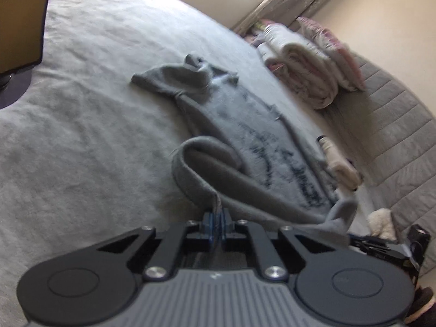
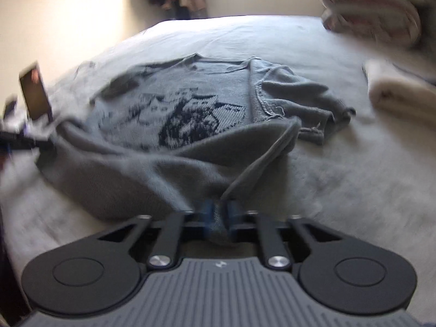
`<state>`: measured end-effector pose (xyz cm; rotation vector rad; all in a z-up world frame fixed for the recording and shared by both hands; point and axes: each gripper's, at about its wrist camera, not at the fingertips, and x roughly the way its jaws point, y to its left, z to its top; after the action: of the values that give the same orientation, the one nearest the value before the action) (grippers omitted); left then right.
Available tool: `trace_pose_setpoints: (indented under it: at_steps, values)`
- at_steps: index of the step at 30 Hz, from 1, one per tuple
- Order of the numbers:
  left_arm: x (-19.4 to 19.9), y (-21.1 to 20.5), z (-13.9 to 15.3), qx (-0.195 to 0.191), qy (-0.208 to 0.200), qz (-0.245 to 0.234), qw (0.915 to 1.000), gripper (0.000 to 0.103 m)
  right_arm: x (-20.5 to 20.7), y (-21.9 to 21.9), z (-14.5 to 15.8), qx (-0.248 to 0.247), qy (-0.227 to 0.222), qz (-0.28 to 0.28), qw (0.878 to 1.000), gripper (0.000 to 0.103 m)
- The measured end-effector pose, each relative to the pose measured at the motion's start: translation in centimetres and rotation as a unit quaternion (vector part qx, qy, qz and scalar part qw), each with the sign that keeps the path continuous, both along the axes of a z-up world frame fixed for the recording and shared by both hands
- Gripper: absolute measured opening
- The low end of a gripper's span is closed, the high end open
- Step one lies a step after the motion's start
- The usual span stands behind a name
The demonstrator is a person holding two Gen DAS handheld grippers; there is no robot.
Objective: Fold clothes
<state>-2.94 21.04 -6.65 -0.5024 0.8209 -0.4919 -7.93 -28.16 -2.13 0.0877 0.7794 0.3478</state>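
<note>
At the bottom of the left wrist view, my left hand-held gripper (image 1: 217,219) has its blue pads pressed together on a thin edge of the grey sweater (image 1: 245,136); the hem runs straight up out of the pinch and loops over to the left above it. In the right wrist view, my right hand-held gripper (image 2: 220,212) sits bottom centre and its blue pads pinch a thicker bunch of the same sweater (image 2: 190,114), with fabric filling the narrow gap between them.

Beyond both pinches the sweater lies spread on the bed (image 1: 81,136), on a pale grey cover. In the right view the lower edge is lifted and folded toward me, draping in a band across the middle of the frame, and the dark printed pattern (image 2: 190,120) shows just above that band. One sleeve (image 2: 299,103) lies crumpled to the right of centre. In the left view the other sleeve (image 1: 174,79) is bunched in the upper middle, and the dark pattern runs diagonally down the garment toward the lower right.

Farther off, a cream rolled cloth (image 2: 395,95) rests on the bed at the right edge of the right view. A stack of folded pink and white linens (image 1: 308,62) sits in the upper right of the left view. At the left edge of the right view an upright phone (image 2: 35,92) stands, blurred.
</note>
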Motion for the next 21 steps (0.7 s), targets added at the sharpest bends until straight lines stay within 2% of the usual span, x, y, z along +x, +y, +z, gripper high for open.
trace_pose_setpoints:
  at_steps: [1,2,5,8,10,11,13,14,15,21]
  values:
    - [-0.1,0.0,0.3,-0.005,-0.007,0.0,1.0,0.005,0.1,-0.3,0.3,0.016,-0.001,-0.01,1.0,0.003]
    - [-0.2,0.0,0.5,-0.007,-0.012,0.0,0.9999,0.005,0.2,-0.5,0.7,0.03,-0.006,-0.02,0.999,0.001]
    - [0.0,0.0,0.9,-0.012,-0.019,0.006,0.9997,0.005,0.7,-0.9,1.7,0.056,-0.027,-0.051,0.997,0.001]
    - [0.4,-0.1,1.0,-0.013,-0.017,0.016,0.9996,0.005,1.5,-0.8,2.4,0.045,-0.032,-0.072,0.996,0.001]
    - [0.7,0.0,0.9,-0.009,-0.011,0.02,0.9997,0.005,1.8,-0.8,2.6,0.036,-0.023,-0.077,0.996,0.014]
    - [0.8,0.1,0.9,-0.009,-0.007,0.018,0.9998,0.005,2.0,-0.8,2.8,0.03,-0.018,-0.078,0.996,0.015]
    - [1.0,0.1,0.5,-0.006,0.003,0.013,0.9999,0.006,1.9,-0.6,2.6,0.006,-0.009,-0.066,0.998,0.024]
    - [1.0,0.1,0.3,-0.002,0.01,0.009,0.9999,0.006,1.8,-0.4,2.4,-0.006,-0.006,-0.06,0.998,0.041]
    - [1.1,0.1,0.1,0.004,0.016,0.006,0.9998,0.006,1.7,-0.4,2.1,-0.012,-0.002,-0.058,0.998,0.047]
    - [1.0,0.5,-1.2,0.022,0.04,-0.002,0.9989,0.007,1.1,-0.6,-0.2,-0.041,0.044,-0.031,0.998,0.047]
